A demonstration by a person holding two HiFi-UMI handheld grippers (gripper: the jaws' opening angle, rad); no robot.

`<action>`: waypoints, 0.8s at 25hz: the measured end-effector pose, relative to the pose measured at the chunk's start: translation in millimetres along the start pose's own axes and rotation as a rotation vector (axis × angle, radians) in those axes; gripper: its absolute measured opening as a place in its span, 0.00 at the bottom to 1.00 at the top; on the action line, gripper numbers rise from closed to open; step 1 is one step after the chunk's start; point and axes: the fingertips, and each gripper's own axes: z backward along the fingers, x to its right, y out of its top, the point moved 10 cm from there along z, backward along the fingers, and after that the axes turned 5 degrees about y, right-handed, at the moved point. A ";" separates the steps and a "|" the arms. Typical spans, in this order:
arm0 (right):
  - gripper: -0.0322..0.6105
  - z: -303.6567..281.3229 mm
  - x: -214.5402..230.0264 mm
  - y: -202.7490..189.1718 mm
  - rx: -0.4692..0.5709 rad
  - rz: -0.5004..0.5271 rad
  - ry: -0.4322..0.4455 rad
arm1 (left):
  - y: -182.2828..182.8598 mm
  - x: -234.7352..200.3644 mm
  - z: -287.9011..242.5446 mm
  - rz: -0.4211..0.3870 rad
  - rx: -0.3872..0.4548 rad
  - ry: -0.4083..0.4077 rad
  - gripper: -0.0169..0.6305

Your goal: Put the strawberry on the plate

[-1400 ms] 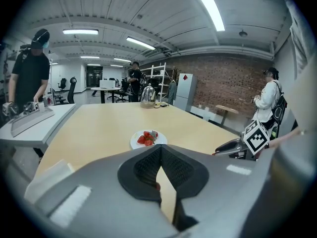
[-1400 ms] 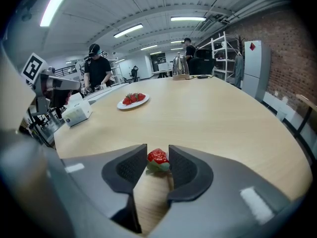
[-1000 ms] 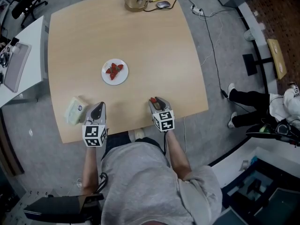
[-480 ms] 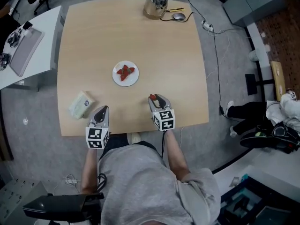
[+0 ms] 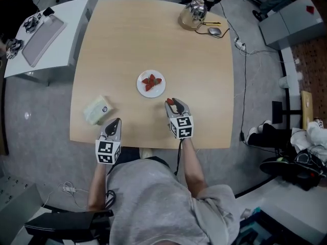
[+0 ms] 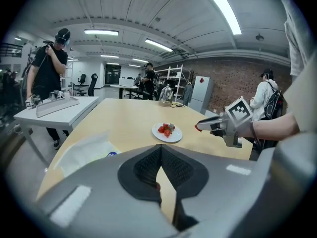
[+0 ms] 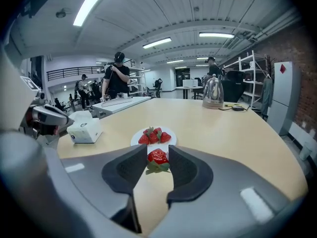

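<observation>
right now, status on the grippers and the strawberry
Left gripper shut, empty. Right gripper shut on strawberry, short of plate. Nothing between; other strawberries already on plate.

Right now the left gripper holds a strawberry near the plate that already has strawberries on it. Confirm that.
Not the left: the right gripper holds the strawberry near the plate that already has strawberries on it. The right gripper view shows it between the jaws; the left gripper is shut on nothing.
</observation>
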 end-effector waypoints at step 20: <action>0.27 -76.6 -1.1 10.4 -0.047 0.028 0.075 | -11.6 -30.5 -5.3 0.112 -0.030 0.049 0.06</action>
